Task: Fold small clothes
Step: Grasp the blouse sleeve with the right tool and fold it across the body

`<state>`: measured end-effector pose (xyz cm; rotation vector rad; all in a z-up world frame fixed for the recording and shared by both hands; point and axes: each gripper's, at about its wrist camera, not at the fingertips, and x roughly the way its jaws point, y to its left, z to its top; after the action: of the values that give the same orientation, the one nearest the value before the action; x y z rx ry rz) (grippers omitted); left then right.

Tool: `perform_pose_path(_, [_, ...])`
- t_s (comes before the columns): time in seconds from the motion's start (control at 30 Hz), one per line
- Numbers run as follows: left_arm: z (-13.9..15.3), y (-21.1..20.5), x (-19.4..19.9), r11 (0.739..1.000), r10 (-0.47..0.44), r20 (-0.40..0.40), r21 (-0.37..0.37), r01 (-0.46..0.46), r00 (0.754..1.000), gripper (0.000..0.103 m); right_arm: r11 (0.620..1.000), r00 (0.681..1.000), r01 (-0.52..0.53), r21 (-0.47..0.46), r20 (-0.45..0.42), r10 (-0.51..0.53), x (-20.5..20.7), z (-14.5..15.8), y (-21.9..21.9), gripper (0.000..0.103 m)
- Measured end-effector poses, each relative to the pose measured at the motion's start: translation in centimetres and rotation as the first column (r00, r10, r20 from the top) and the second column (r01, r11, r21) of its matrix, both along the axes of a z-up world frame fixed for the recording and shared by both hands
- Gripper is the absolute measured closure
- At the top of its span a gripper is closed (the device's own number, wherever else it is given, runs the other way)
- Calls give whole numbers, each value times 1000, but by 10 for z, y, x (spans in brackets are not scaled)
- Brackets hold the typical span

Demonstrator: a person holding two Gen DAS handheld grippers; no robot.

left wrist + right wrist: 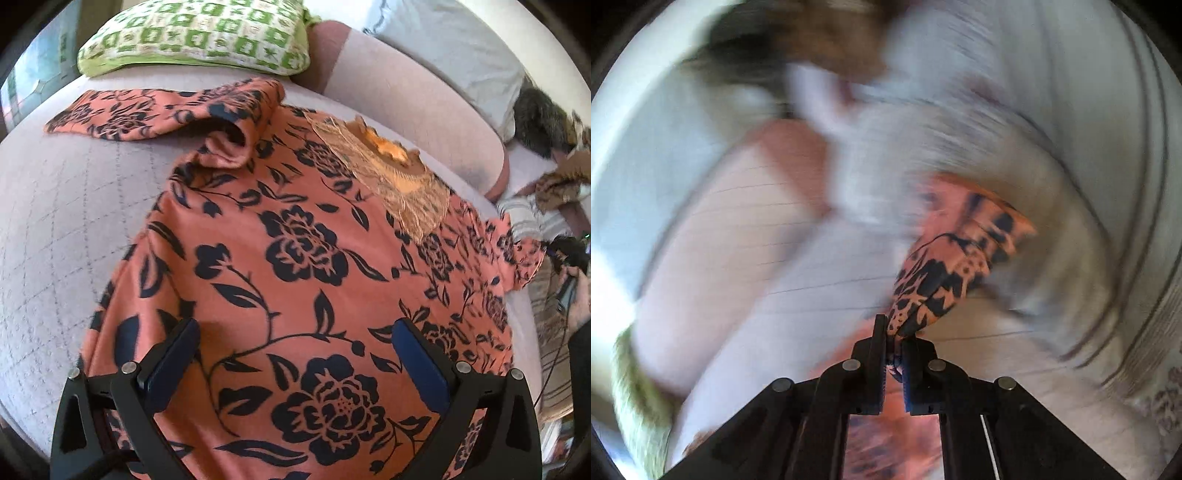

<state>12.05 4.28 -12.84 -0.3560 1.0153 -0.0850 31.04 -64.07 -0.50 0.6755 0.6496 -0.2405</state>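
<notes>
One floral orange garment (295,258) at centre; one green-checked pillow (195,37) at twelve o'clock; two grippers, left (295,354) at six o'clock, right (894,332).

Bright daylight — right wrist view heavily motion-blurred.
</notes>
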Motion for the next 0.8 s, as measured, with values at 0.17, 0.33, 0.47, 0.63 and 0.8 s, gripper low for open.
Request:
perform_pose_path(0.17, [12, 28, -17, 996, 86, 50, -44, -84, 995, 0, 954, 937, -283, -94, 184, 296, -11, 99, 148, 96])
perform_pose_path(0.33, [26, 60, -34, 983, 177, 110, -71, -170, 978, 0, 846, 837, -499, -185, 150, 526, -25, 105, 326, 94])
perform_pose_path(0.47, [29, 86, -45, 970, 237, 123, -86, -227, 964, 0, 677, 717, -684, -272, -82, 692, -2, 25, 451, 4])
perform_pose_path(0.63, [31, 96, -47, 970, 245, 135, -38, -242, 960, 0, 642, 659, -751, -153, -124, 742, -20, -29, 463, 5])
perform_pose_path(0.8, [46, 66, -15, 990, 137, 196, 19, -143, 971, 0, 786, 788, -616, -47, -20, 616, -52, -22, 355, 5])
